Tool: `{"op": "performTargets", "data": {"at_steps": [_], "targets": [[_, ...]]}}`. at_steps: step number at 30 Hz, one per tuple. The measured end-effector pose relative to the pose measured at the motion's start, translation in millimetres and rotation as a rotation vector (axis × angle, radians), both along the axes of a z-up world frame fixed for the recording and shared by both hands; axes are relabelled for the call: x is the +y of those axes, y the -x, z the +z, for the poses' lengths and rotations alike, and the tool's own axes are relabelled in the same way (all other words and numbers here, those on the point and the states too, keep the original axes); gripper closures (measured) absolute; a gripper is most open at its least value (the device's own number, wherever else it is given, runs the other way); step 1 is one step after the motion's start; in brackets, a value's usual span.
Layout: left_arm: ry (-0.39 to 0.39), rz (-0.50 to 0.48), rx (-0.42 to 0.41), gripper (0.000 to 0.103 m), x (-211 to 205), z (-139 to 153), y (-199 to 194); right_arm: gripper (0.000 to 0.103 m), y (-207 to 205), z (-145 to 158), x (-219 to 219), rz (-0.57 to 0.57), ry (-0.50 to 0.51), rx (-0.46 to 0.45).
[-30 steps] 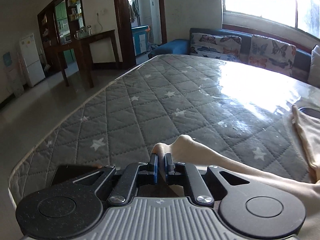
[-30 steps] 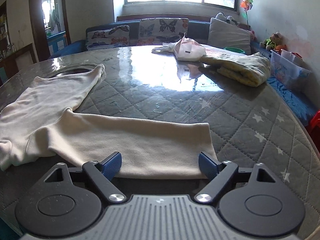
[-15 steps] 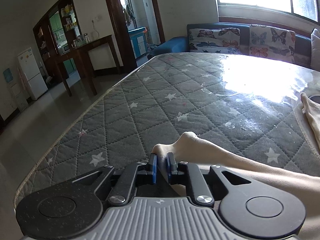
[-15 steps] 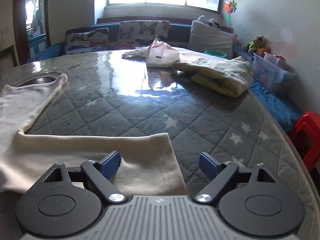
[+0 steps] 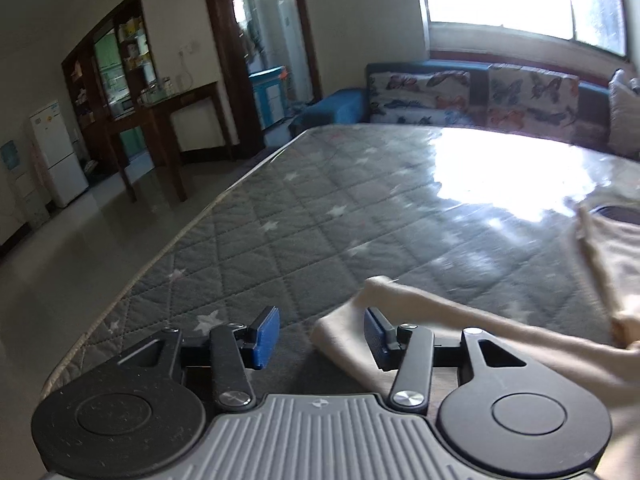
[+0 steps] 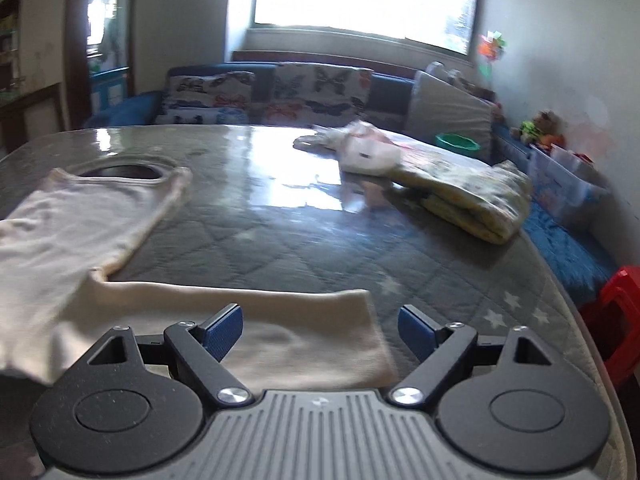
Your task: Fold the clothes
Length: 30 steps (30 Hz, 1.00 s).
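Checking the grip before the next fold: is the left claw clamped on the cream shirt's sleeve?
No. The left claw stands open, its blue pads apart, and the cream shirt's sleeve lies loose on the mattress.

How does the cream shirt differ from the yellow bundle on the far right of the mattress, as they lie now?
The cream shirt is spread flat in one thin layer, sleeve stretched toward the right gripper; the yellow bundle is folded into a thick stack. The shirt is plain, while the bundle looks faintly patterned, though blur hides detail. The shirt lies near and left, the bundle far and right by the edge. Both rest on the mattress, ungripped.
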State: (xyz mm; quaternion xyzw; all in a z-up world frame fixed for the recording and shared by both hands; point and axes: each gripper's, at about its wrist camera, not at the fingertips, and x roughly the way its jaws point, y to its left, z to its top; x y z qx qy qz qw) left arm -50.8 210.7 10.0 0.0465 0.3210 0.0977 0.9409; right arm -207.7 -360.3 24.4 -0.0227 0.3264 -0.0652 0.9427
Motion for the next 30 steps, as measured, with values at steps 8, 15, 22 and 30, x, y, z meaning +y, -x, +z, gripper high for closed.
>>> {"op": "performTargets", "data": {"at_steps": [8, 15, 22, 30], "targets": [[0.109, -0.407, -0.03, 0.05, -76, 21, 42, 0.013, -10, 13, 87, 0.314, 0.022, -0.037], [0.117, -0.71, 0.039, 0.049, -146, 3, 71, 0.013, -22, 7, 151, 0.514, 0.047, -0.042], [0.065, -0.807, 0.087, 0.049, -161, -19, 91, 0.013, -19, -10, 185, 0.634, 0.09, 0.004], [0.043, -0.803, 0.057, 0.042, -149, -15, 104, 0.013, -1, -15, 198, 0.703, 0.189, 0.004]]}}
